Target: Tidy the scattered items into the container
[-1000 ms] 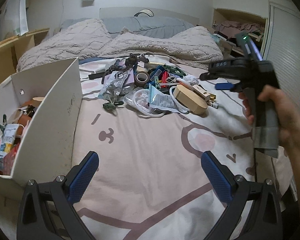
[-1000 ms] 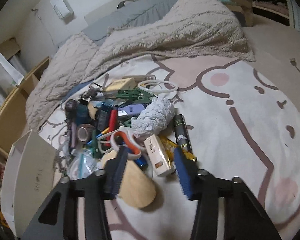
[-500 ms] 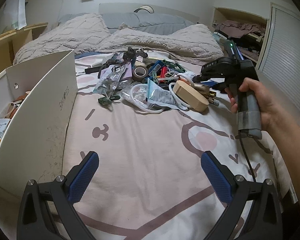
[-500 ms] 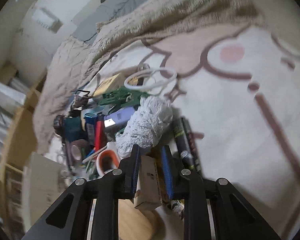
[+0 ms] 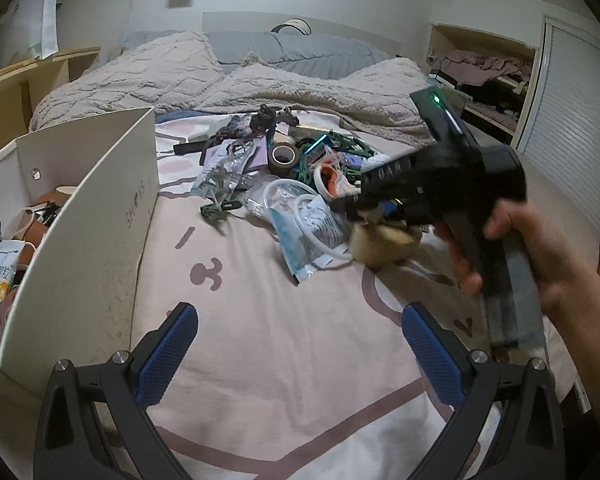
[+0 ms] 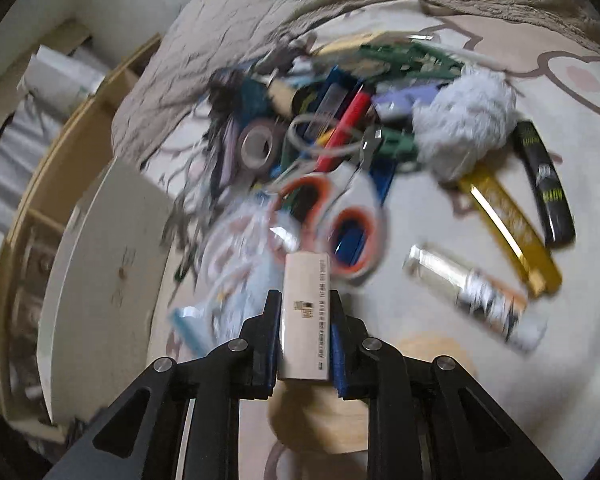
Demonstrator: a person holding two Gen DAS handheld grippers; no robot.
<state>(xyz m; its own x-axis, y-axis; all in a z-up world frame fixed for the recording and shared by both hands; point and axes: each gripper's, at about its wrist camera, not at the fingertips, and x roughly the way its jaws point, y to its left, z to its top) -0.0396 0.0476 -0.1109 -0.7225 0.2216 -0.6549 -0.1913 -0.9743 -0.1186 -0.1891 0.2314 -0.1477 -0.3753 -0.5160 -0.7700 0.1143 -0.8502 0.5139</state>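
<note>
My right gripper (image 6: 305, 312) is shut on a small cream-white box (image 6: 306, 300) and holds it lifted above the pile of scattered items (image 6: 340, 128) on the bed. Seen from the left wrist, the right gripper (image 5: 364, 208) hangs blurred over the pile (image 5: 284, 164), gripped by a person's hand (image 5: 540, 248). My left gripper (image 5: 296, 344) stands open over bare bedsheet with nothing between its blue pads. The white container (image 5: 84, 216) stands at the left, with several items inside.
Below the right gripper lie orange-handled scissors (image 6: 328, 220), a wooden oval block (image 6: 340, 412), a tube (image 6: 476, 296), a yellow cutter (image 6: 512, 228), a black stick (image 6: 544, 184), a grey fluffy ball (image 6: 464, 124) and a tape roll (image 6: 256, 148). A blanket (image 5: 228, 84) covers the bed's far end.
My right gripper closed on the cream-white box and lifted it out of the pile, swinging toward the left. The left gripper stayed in place, open.
</note>
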